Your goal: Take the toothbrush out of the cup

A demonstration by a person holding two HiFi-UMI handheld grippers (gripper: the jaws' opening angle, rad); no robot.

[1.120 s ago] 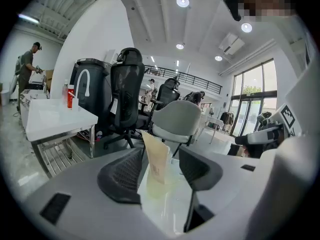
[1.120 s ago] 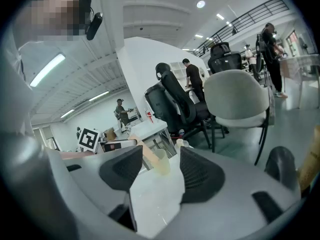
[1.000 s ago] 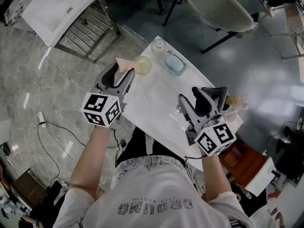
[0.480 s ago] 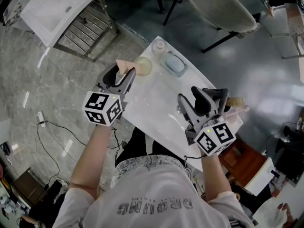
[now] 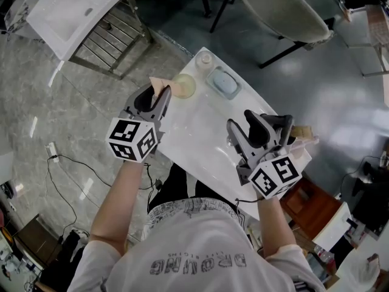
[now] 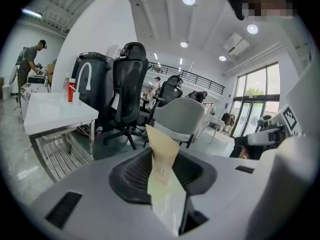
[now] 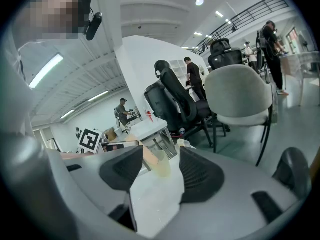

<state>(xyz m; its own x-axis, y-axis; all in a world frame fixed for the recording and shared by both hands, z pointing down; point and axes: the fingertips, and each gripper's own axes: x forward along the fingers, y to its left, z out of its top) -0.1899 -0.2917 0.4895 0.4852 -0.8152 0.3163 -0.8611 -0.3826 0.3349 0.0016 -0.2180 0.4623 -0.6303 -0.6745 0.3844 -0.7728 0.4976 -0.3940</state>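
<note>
The toothbrush [image 5: 160, 84], wrapped in tan paper, is stood slanting in the cup [image 5: 184, 85]. Its foot is in the cup and its long axis is leaned out toward 9 o'clock, as seen in the head view. Its upper end is placed between the jaws of the left gripper [image 5: 157, 95]. These jaws have just been closing and, in the left gripper view, are seen drawn in against the wrapper on both sides. This is judged to be a grasp on the toothbrush, though firm pressing cannot be confirmed.

From those jaws the cup lies just beside, at about 1 o'clock. A clean removal is therefore judged to depend on the wrapper being drawn back along its own slant, toward 9 o'clock and upward, so that the rim is not caught and the cup is not tipped.

The right gripper [image 5: 258, 125] is held well apart over the table [image 5: 200, 135], with the cup at about 10 o'clock from it. Its jaws are spread and nothing is gripped between them; only the distant cup and the table are seen through the gap. The left hand is plainly the nearer.

By count, one toothbrush, one cup, one soap dish [image 5: 222, 82], one small bottle [image 5: 203, 58] and two grippers are seen. A tan item at the table's right edge cannot be identified.
</note>
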